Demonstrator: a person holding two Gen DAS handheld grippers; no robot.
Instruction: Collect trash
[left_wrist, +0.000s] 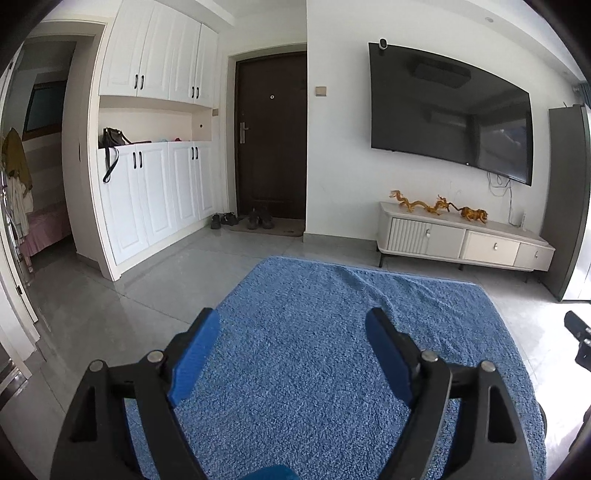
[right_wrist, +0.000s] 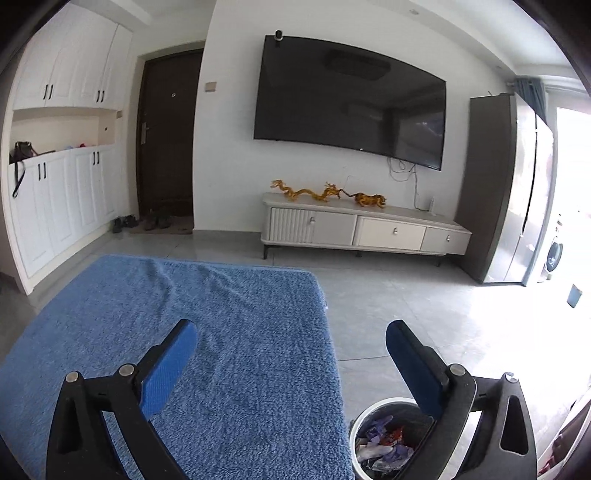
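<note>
Claws both hung wide apart, empty: left claw (left_wrist: 291, 325), right claw (right_wrist: 291, 338), over blue cloth-covered surface (right_wrist: 221, 332). Trash (right_wrist: 384, 441) sat in bin (right_wrist: 360, 417) just below right claw's right finger. Wrappers looked light, crumpled, soft; pinch at bunched fold.

Trash bin (right_wrist: 373, 417) partly hidden behind the right gripper's (right_wrist: 291, 343) finger and cut by the bottom edge, crumpled scraps (right_wrist: 384, 439) inside it too jumbled to identify, washing machine (right_wrist: 554, 256) far beyond the bin washed out by glare, blue carpet (left_wrist: 332, 350) near edge cut off.
</note>
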